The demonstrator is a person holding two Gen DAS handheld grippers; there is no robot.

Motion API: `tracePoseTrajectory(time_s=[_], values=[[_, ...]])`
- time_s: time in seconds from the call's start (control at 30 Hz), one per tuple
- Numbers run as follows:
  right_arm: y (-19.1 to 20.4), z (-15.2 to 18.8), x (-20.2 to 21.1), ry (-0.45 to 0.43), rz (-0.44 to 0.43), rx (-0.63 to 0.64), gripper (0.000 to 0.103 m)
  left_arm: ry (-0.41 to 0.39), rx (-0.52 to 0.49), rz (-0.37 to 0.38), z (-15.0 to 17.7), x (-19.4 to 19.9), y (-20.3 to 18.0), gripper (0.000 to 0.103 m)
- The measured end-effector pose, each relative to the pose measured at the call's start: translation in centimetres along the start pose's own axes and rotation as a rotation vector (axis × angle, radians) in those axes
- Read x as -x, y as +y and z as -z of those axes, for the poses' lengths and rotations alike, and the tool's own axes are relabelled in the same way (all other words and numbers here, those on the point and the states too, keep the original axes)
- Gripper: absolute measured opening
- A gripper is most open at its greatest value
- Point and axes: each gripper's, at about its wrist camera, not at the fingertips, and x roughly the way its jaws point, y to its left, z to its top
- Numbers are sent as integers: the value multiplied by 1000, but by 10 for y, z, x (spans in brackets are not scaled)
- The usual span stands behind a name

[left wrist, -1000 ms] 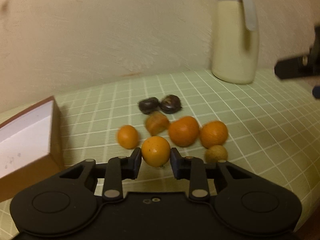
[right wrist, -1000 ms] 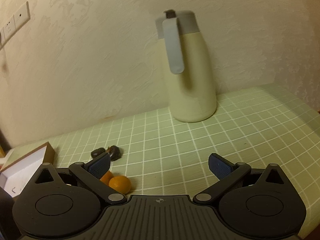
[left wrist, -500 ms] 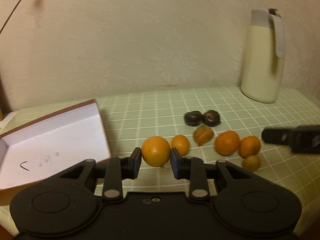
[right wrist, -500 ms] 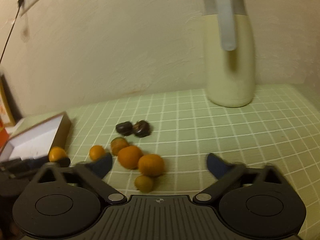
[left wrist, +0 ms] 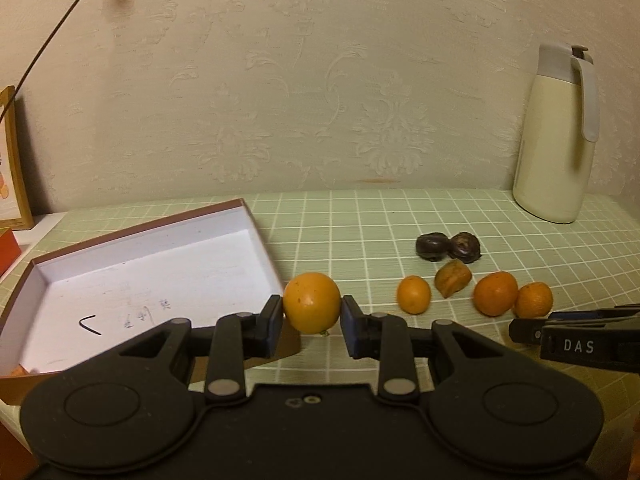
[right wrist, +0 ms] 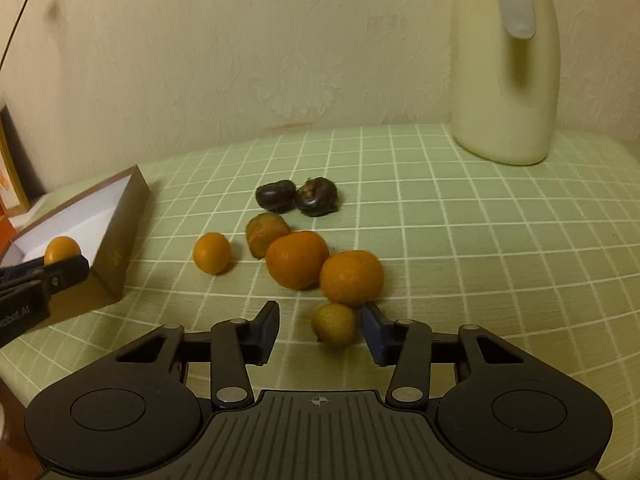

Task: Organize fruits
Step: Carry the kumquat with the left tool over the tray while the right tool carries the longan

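While held: round orange [left wrist: 311, 303] clenched in left tool [left wrist: 308, 325], beside the box corner.
Table [right wrist: 480, 240]: green grid cloth.
Jug [right wrist: 505, 60]: cream, top cut off.
Box [left wrist: 140, 272]: white inside, near corner hidden.
Right tool [right wrist: 318, 332]: spread, straddling small yellowish fruit [right wrist: 335, 323], right finger [right wrist: 374, 334] touching it.
Loose fruit: two mandarins [right wrist: 297, 259], two dark ones [right wrist: 276, 197].

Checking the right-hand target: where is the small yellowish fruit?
In the right wrist view, the yellowish fruit lies on the cloth between the open right tongs, against the right-hand pad, just under the nearest orange.
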Motion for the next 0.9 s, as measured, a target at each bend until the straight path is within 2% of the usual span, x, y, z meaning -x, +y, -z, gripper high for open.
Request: tracePoseTrajectory(time_s=[0.13, 0.43, 0.53, 0.7, 0.9], values=[[7, 1, -5, 12, 14, 29, 25, -5, 5, -10, 0, 3, 6, 22], [13, 1, -5, 10, 25, 48, 25, -7, 27, -31, 0, 7, 19, 22], [22, -3, 3, -28, 7, 65, 25, -17, 46, -51, -2, 12, 30, 22], [55, -18, 19, -103, -93, 92, 25, -26, 94, -118, -4, 22, 65, 22], [113, -42, 27, -159, -209, 167, 25, -12, 165, -229, -9, 34, 129, 22]])
